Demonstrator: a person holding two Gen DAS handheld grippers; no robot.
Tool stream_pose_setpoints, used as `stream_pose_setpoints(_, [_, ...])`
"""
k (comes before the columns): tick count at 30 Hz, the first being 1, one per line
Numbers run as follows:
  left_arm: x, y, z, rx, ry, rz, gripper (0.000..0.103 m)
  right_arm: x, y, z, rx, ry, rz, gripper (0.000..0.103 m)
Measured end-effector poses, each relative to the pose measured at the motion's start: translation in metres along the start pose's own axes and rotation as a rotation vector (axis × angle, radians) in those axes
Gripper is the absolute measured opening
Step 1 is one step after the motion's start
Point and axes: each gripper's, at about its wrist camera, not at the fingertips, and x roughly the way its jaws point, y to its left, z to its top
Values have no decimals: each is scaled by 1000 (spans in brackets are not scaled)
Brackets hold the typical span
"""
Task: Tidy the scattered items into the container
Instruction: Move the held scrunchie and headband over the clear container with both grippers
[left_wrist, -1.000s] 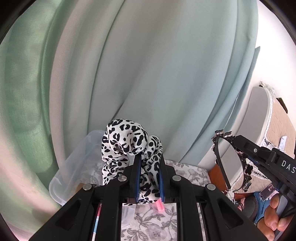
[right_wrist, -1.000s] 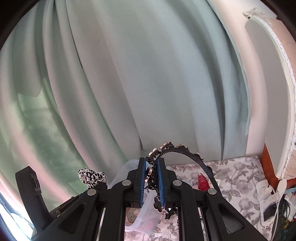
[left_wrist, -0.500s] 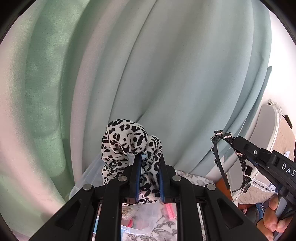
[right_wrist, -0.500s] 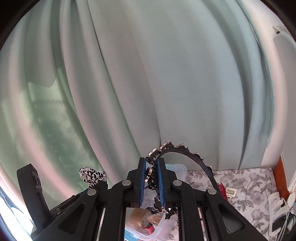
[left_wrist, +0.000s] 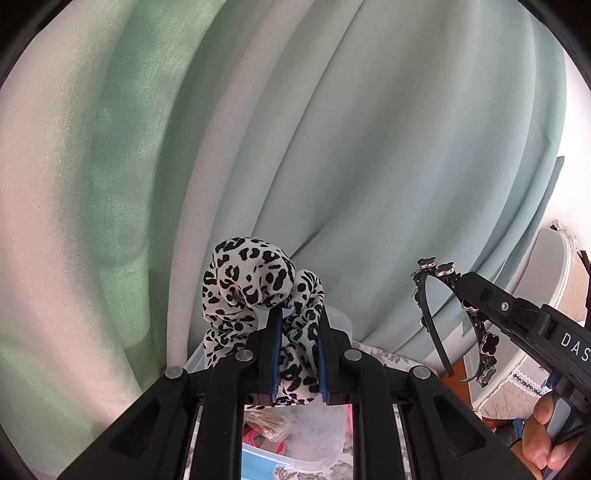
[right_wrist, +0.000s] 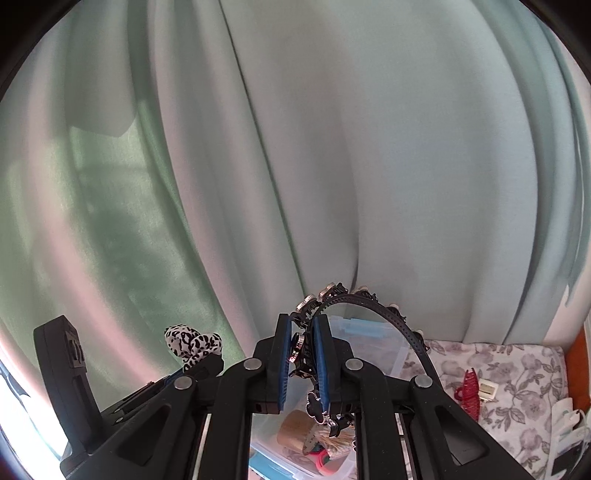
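Counts first: two grippers, each carrying one hair accessory, and one clear plastic container below them. The left gripper is clamped tight on a single leopard-print scrunchie, whose ruffled fabric bulges up and to the left of the blue pads. The right gripper is closed on one black headband set with clover-shaped ornaments; its band arcs up and over to the right, with one free end hanging beside the jaws. Both items are held in the air over the container, which already holds a bundle of cotton swabs, a round wooden piece, pink rings and something light blue. One red claw clip lies on the floral-patterned cloth to the right of the container, well apart from it. Pale green curtains hang directly behind, closing off the far side; the container's far rim sits near their folds.
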Motion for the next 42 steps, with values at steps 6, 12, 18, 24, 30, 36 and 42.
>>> stream_pose_setpoints(6, [6, 5, -1, -9, 14, 1, 16, 14, 13, -1, -28, 20, 22, 14])
stream_pose_setpoints(12, [16, 6, -4, -14, 36, 1, 16, 26, 19, -6, -45, 50, 30, 14])
stream_pose_setpoints(18, [18, 9, -6, -15, 60, 3, 16, 37, 20, -8, -45, 69, 37, 14])
stream_pose_setpoints(24, [32, 9, -5, -9, 84, 9, 16, 43, 21, -11, -45, 82, 48, 14])
stream_pose_setpoints(30, [43, 6, -7, -1, 110, 19, 17, 51, 17, -11, -35, 101, 52, 14])
stream_pose_setpoints(36, [52, 2, -9, 6, 138, 27, 17, 61, 15, -8, -37, 132, 50, 14])
stream_pose_setpoints(42, [60, -4, -12, 15, 165, 34, 17, 70, 14, -10, -30, 150, 51, 14])
